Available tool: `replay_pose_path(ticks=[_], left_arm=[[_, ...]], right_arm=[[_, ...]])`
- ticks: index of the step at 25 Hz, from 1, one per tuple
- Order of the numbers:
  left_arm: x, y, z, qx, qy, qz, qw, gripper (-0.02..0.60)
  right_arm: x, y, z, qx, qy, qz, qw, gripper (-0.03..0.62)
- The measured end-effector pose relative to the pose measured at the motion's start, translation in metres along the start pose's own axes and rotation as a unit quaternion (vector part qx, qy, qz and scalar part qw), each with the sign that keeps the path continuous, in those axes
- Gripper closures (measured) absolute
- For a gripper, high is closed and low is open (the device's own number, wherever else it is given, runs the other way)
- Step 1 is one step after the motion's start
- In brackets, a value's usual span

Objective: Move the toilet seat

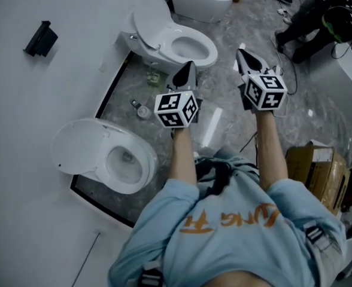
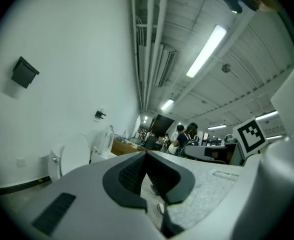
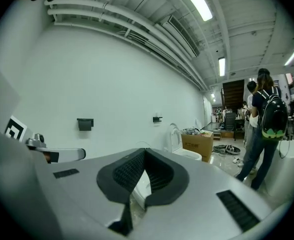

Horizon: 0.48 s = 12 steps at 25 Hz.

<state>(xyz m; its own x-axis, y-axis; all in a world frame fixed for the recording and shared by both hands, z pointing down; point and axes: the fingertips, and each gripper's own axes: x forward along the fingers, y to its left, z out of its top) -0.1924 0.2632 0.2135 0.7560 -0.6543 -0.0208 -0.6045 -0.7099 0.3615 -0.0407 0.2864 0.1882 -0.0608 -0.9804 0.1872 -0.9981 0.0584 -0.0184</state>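
Overhead, white oval toilet seat [image 1: 191, 48], lid [image 1: 152, 17] raised; left gripper [image 1: 190, 66] and right gripper [image 1: 240, 53] nearby, jaws together, empty

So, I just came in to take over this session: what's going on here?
A person in a light blue top holds a gripper in each hand, out in front, near toilets lined along the white wall. The left gripper and right gripper are both shut and empty, touching nothing. The nearest toilet and the next toilet have their lids raised. No seat is being handled at this moment.
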Motion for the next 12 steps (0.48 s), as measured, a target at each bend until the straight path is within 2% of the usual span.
replay_pose_path(ticks=[2,6,10,12], left_arm=[[0.007,0.005,0.007,-0.010,-0.017,-0.007,0.9998,0.580],[0.023,0.020,0.012,-0.005,-0.031,0.015,0.9994,0.580],[0.049,0.048,0.008,-0.013,-0.027,0.055,0.9981,0.580],[0.062,0.065,0.007,-0.008,-0.030,0.076,0.9966,0.580]], right_arm=[[0.009,0.002,0.009,-0.008,-0.006,0.008,1.000,0.595],[0.025,-0.003,0.018,-0.021,-0.014,0.023,0.999,0.595],[0.054,-0.037,0.021,-0.006,-0.018,0.013,1.000,0.595],[0.078,-0.049,0.022,0.004,-0.028,0.023,0.999,0.595]])
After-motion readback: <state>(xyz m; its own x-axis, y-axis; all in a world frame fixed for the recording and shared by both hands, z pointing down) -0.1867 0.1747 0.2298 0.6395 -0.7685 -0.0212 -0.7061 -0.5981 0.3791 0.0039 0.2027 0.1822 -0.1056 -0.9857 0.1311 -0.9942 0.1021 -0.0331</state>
